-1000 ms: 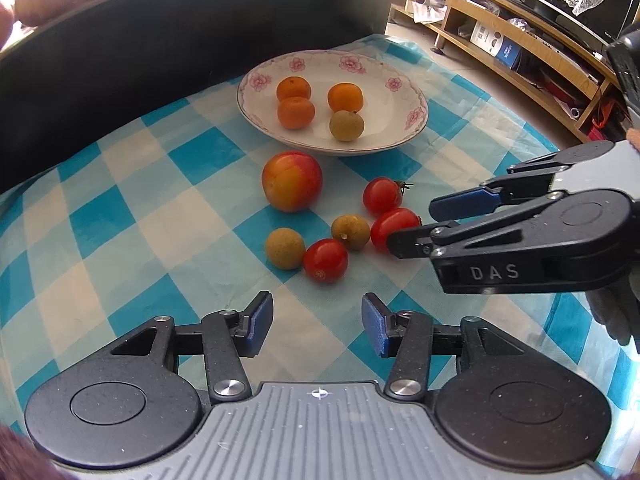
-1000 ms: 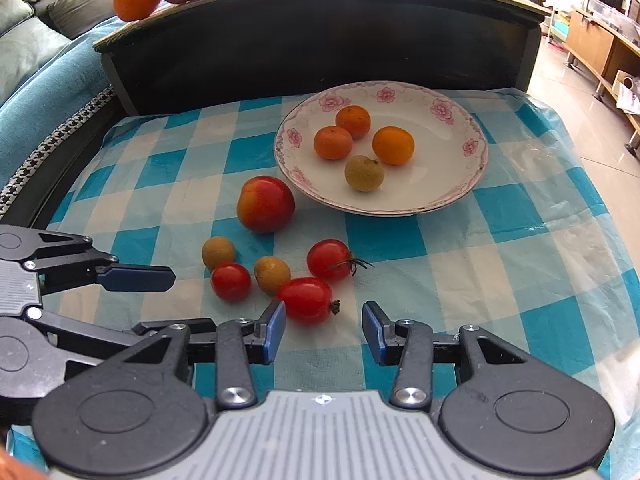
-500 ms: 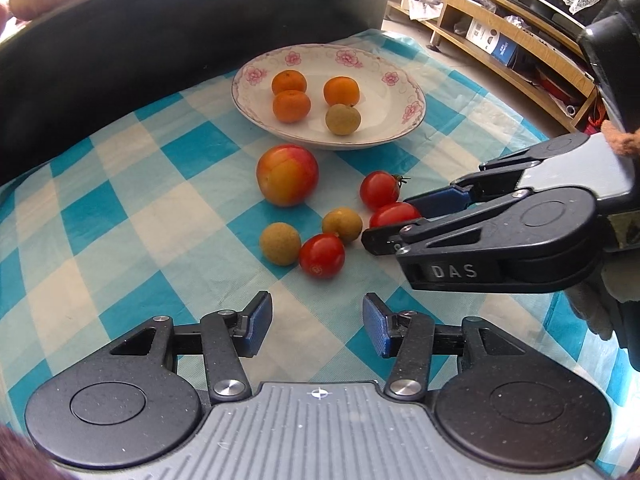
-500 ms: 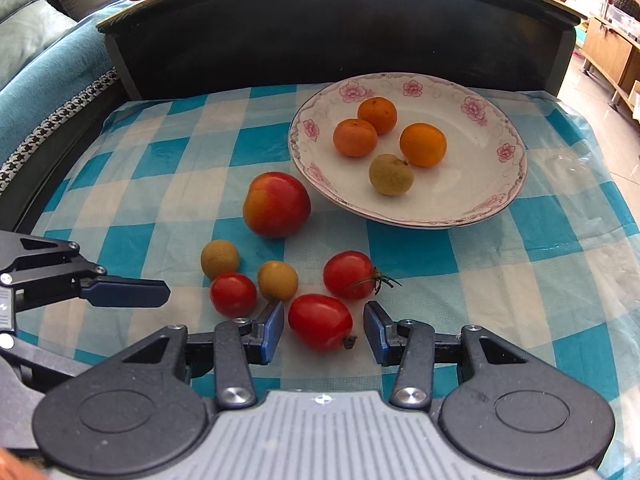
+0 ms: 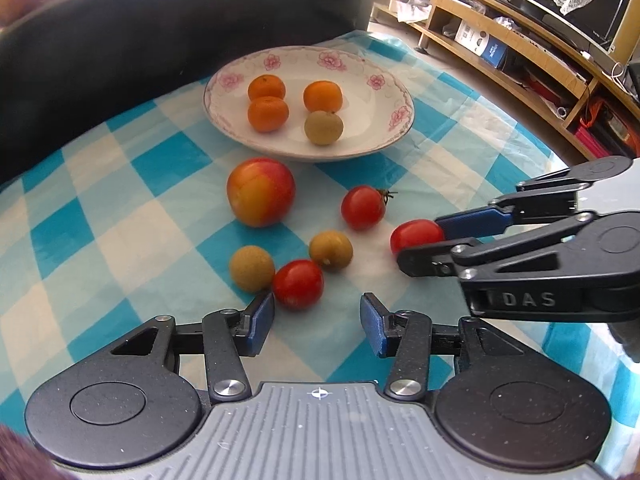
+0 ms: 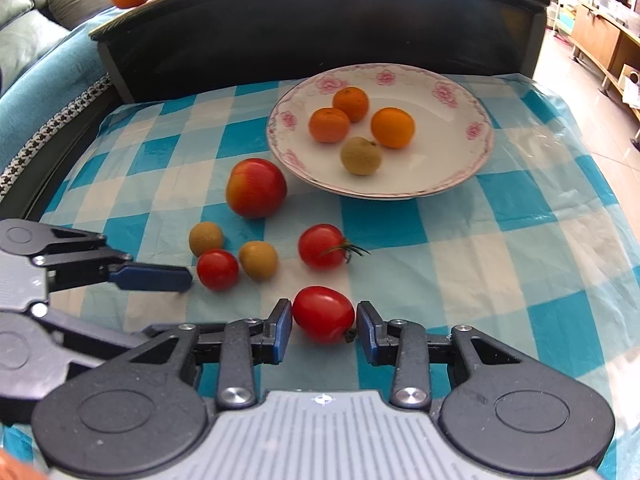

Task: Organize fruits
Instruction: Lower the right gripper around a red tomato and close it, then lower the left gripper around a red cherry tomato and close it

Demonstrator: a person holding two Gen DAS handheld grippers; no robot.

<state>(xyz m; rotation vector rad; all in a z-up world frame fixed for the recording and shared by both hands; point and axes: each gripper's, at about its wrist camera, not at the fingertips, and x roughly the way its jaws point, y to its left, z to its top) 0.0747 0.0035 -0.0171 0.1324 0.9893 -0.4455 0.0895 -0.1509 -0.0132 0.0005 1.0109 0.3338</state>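
While the oval red cherry tomato [image 6: 323, 319] lay on the blue-and-white checked plastic tablecloth [image 6: 500, 248], the right gripper [image 6: 323, 330] straddled it, its blue-padded jaws closing from either side; the left pad seemed to touch the skin, the right pad stood just beside it, so no firm grasp was evident. Such a sideways approach suited a smooth, round fruit that would probably roll if pushed from one side only. Just beyond it lay a second red tomato with a green stalk [image 6: 322, 246], a smaller round red tomato [image 6: 217, 269], two tan longans [image 6: 258, 260] and a large red-and-yellow apple [image 6: 256, 187], all near one another. Farther back stood the white, pink-flowered porcelain plate [image 6: 460, 168], presumably the collecting place, holding three small oranges [image 6: 392, 127] and one longan. The left gripper [image 5: 317, 321], jaws apart and narrowing on nothing, hovered near the smaller round tomato, likely its next target.
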